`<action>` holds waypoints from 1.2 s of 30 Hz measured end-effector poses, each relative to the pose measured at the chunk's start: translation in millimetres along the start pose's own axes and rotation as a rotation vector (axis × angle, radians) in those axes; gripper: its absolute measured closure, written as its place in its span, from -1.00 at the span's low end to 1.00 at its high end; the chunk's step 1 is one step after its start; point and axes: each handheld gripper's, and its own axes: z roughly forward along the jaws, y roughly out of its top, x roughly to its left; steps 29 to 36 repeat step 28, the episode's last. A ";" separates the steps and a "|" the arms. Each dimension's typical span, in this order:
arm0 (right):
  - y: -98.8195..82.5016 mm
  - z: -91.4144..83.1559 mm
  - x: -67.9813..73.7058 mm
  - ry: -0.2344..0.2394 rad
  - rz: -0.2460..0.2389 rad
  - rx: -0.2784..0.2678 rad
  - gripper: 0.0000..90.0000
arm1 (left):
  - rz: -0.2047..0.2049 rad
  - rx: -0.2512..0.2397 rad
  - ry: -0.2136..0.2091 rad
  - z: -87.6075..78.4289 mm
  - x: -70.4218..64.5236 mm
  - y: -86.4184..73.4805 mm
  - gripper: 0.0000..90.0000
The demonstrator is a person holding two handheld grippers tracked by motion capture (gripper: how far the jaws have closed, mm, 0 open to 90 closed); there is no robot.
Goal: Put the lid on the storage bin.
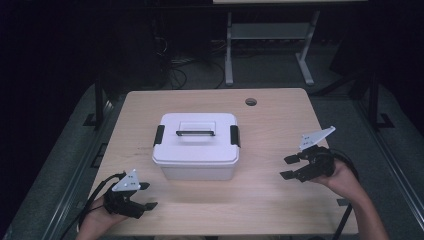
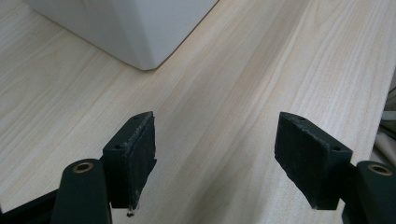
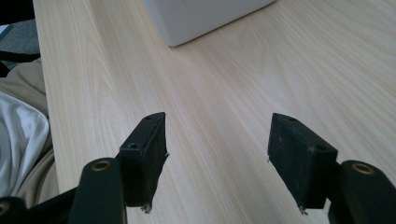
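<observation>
A white box sits mid-table, its lid on, both black side latches down and the handle lying flat on top. Nothing touches it. The left gripper rests near the table's front-left corner, jaws spread and empty, a corner of the box showing ahead in the left gripper view. The right gripper hovers off the box's right side, well apart from it, jaws likewise spread with only bare wood between them. By the look of it, the work stands at the approach: no latch is freed, no grip taken. The next move would seem to call for bringing each gripper in to a side latch, or one to the handle, squarely enough to catch the narrow black tabs.
</observation>
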 end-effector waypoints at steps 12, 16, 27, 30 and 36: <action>-13.3 2.6 3.2 0.004 0.012 -0.007 -0.19 | -0.002 -0.004 0.004 -1.4 -0.1 -0.7 -0.36; -19.1 3.6 3.2 0.006 0.021 -0.005 -0.19 | -0.003 -0.006 0.004 -1.5 -0.1 -1.2 -0.36; -32.0 3.4 9.5 0.000 0.025 -0.007 -0.22 | -0.006 -0.005 0.007 -1.0 0.9 -1.8 -0.36; -32.6 3.3 10.2 -0.003 0.022 -0.009 -0.23 | -0.007 -0.006 0.006 -0.8 0.9 -1.5 -0.36; -32.6 3.3 10.2 -0.003 0.022 -0.009 -0.23 | -0.007 -0.006 0.006 -0.8 0.9 -1.5 -0.36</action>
